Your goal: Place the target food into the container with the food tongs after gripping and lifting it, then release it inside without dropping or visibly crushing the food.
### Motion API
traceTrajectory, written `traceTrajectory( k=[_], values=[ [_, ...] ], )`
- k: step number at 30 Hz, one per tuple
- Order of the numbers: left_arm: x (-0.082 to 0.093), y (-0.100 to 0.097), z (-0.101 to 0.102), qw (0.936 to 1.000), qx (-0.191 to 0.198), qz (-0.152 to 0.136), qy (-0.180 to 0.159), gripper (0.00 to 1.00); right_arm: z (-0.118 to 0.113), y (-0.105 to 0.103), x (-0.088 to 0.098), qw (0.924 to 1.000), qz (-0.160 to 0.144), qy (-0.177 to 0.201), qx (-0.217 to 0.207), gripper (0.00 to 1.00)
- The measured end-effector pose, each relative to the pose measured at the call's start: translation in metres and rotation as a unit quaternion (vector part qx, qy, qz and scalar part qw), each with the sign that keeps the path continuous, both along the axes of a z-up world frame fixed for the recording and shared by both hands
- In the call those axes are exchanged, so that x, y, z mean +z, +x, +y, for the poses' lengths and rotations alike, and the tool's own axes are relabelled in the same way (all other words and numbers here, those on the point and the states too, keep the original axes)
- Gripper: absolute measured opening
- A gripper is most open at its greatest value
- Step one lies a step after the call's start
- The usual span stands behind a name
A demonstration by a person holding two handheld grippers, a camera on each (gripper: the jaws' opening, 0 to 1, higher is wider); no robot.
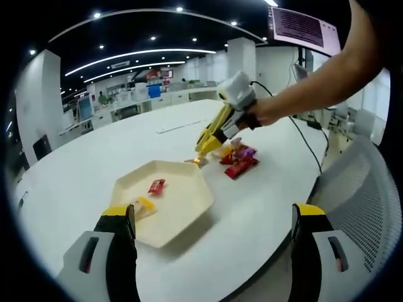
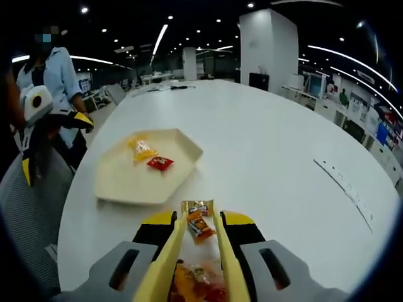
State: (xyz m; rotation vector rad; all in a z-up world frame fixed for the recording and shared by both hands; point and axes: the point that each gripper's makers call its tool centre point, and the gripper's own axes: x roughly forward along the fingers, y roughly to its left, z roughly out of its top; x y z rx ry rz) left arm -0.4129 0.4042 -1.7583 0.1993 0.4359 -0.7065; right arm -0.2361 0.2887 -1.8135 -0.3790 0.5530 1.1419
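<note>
A: Where is the right claw (image 2: 200,221)?

B: In the right gripper view its jaws press a pair of yellow food tongs (image 2: 165,267) narrow, and the tong tips pinch an orange snack packet (image 2: 199,225) lifted above the white tabletop (image 2: 283,145).

A: And the container?

B: The cream hexagonal tray (image 2: 119,182) sits at eleven o'clock from the packet, apart from it. A yellow packet (image 2: 142,150) and a red packet (image 2: 160,163) lie inside.

A: What does the left gripper view add?

B: The left claw (image 1: 214,221) stands wide, holding nothing, low over the tray's (image 1: 182,207) near edge. At one o'clock past the tray a hand (image 1: 261,113) carries the right claw over a small pile of snacks (image 1: 239,160) on the tabletop.
</note>
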Motion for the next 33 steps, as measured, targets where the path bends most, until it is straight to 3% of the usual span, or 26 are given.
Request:
traceTrajectory(
  k=[4, 9, 12, 13, 26, 27, 28, 33],
  values=[
    [0.000, 0.001, 0.001, 1.0000, 0.001, 0.001, 0.001, 1.00, -0.001, -0.001, -0.012, 0.9995, -0.005, -0.026, 0.014, 0.26],
    [-0.001, 0.001, 0.001, 1.0000, 0.002, 0.002, 0.000, 0.99, 0.001, 0.000, -0.016, 0.9993, -0.004, -0.031, 0.018, 0.26],
    [-0.002, 0.001, 0.002, 1.0000, 0.002, 0.003, 0.002, 0.99, -0.001, -0.004, -0.025, 0.9983, 0.019, -0.053, 0.017, 0.23],
    [-0.002, 0.001, 0.002, 1.0000, 0.002, 0.003, 0.003, 0.99, 0.004, -0.003, -0.020, 0.9990, 0.019, -0.038, 0.013, 0.22],
    [-0.003, 0.000, 0.000, 0.9999, -0.005, 0.001, 0.011, 0.99, -0.002, -0.001, -0.015, 0.9980, 0.041, -0.044, -0.019, 0.21],
    [-0.002, 0.001, 0.000, 1.0000, -0.003, 0.000, 0.006, 0.99, -0.004, 0.001, -0.014, 0.9974, 0.048, -0.044, -0.031, 0.21],
    [-0.002, 0.001, 0.000, 1.0000, -0.002, 0.000, 0.006, 0.99, -0.008, 0.002, -0.012, 0.9945, 0.073, -0.041, -0.063, 0.21],
    [-0.004, -0.001, -0.001, 0.9999, -0.009, 0.003, 0.012, 0.99, -0.011, 0.007, -0.003, 0.9956, 0.054, -0.045, -0.061, 0.20]
  ],
)
